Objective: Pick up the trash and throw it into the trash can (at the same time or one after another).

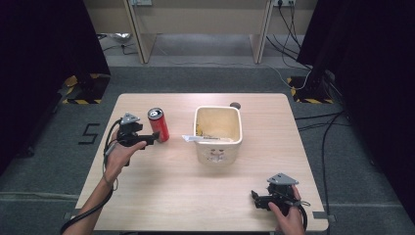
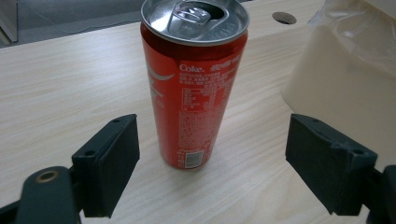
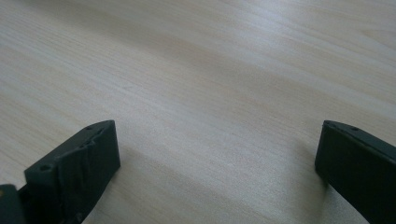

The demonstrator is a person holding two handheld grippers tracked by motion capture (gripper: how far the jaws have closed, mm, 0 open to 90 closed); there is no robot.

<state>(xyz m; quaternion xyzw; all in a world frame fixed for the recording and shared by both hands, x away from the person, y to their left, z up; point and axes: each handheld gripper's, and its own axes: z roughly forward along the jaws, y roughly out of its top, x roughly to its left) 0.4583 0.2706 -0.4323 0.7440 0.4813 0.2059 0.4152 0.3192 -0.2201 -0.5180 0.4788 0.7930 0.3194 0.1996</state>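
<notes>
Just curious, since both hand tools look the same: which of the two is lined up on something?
The left gripper: the red can stands upright just ahead of its open jaws, untouched. The right gripper faces bare table.

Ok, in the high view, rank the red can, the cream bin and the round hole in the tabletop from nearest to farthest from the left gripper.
1. Red can, just ahead of the left gripper.
2. Cream bin, mid-table, to the can's right.
3. Round hole, behind the bin near the far edge.
</notes>
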